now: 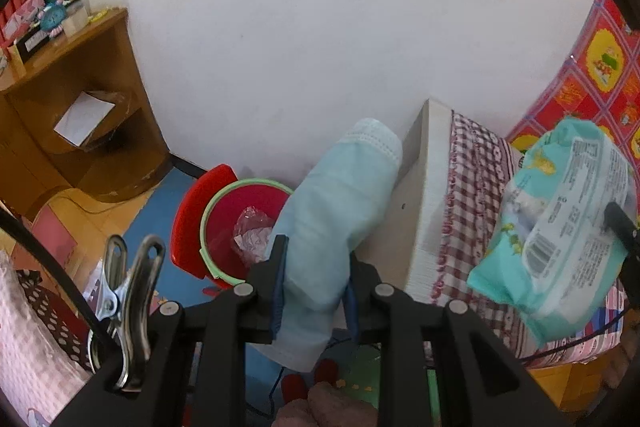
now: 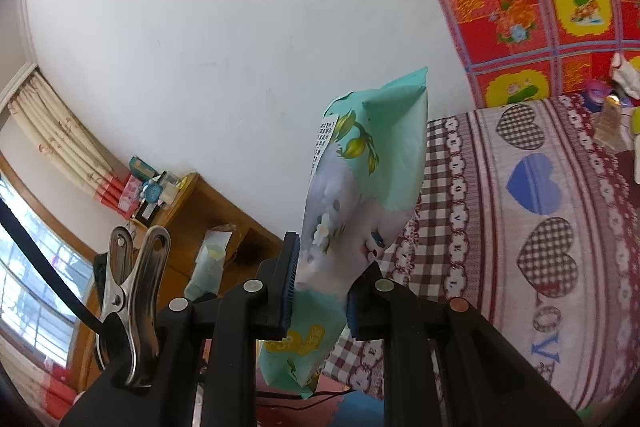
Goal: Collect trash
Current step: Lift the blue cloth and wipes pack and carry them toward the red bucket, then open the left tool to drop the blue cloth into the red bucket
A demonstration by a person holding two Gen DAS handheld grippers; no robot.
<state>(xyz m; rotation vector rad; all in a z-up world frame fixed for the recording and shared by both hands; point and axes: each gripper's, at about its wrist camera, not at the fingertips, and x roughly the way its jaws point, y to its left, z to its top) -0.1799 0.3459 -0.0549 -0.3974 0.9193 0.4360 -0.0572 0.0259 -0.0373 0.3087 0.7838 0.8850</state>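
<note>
1. Two loads: my left gripper (image 1: 314, 287) clamps a pale blue face mask (image 1: 332, 219), held just right of and above the red plastic bin (image 1: 224, 251), long axis pointing away.
2. My right gripper (image 2: 322, 291) clamps a mint-green wipes packet (image 2: 360, 187), farther right of that bin.

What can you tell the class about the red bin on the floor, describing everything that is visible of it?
The red bin is a round plastic-looking pail with a pale green rim and a red lid tipped up on its left side, so it stands open. It sits upright on the blue floor near the white wall, between the wooden shelf unit and the bed. A crumpled clear wrapper lies inside. Its right edge is hidden behind the held light blue face mask.
</note>
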